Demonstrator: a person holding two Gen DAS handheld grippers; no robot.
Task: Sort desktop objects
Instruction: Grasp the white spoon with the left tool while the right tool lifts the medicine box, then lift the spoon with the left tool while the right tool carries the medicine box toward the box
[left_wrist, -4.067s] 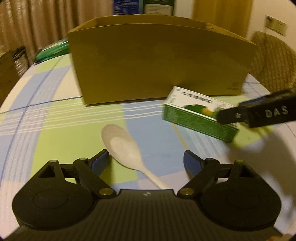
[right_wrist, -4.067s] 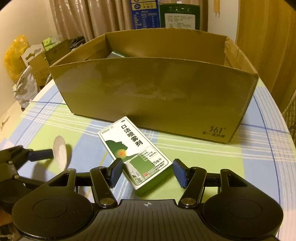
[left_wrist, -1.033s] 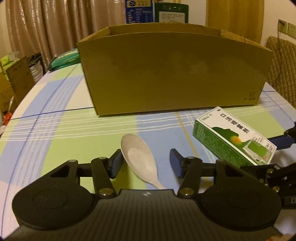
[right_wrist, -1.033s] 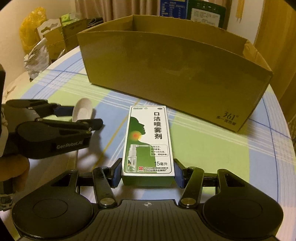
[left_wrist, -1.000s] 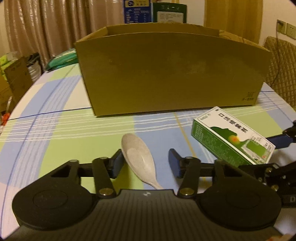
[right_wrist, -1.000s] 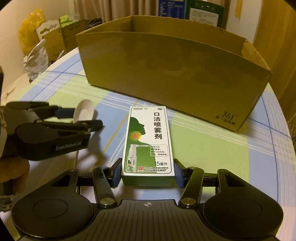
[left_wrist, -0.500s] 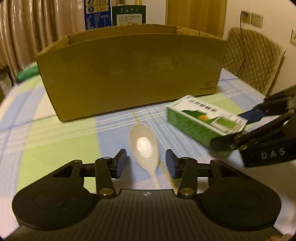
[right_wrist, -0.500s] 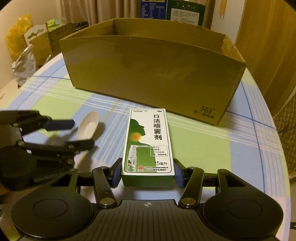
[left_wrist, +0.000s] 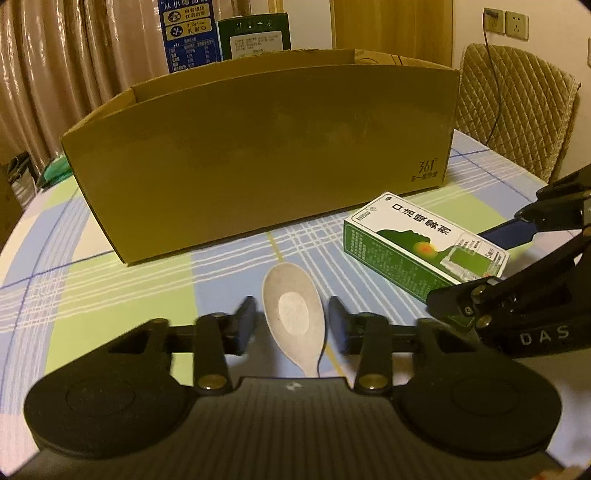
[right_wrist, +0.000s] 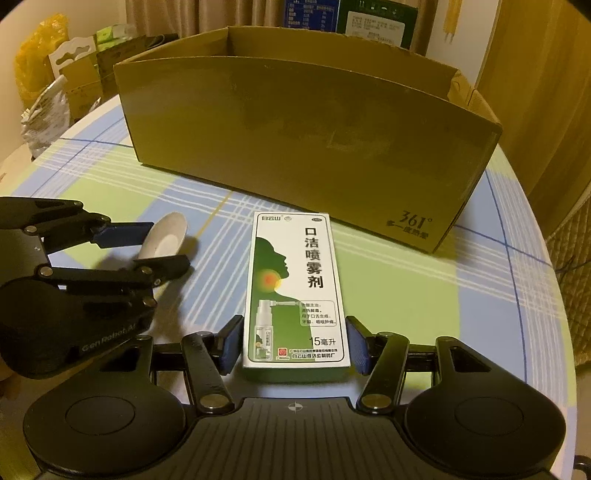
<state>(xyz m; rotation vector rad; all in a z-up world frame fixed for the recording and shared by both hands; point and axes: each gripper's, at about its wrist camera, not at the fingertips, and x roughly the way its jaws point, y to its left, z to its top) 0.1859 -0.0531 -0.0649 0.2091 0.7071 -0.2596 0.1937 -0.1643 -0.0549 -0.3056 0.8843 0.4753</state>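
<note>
Checked cloth in blue, green, white covers table (left_wrist: 110, 273). Brown cardboard box (left_wrist: 258, 147) stands open-topped beyond both claws, well ahead of fingertips. Green-white spray carton (right_wrist: 295, 288) lies flat on cloth, near end between pads of right gripper (right_wrist: 293, 345), pads pressed on its sides. Pale spoon (left_wrist: 295, 314) sits bowl-up between pads of left gripper (left_wrist: 291, 325), jaws narrow, small gaps showing either side; handle runs back under claw body.

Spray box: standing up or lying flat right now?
Lying flat. The spray box rests on the tablecloth on a broad side, printed face up, in front of the carton.
</note>
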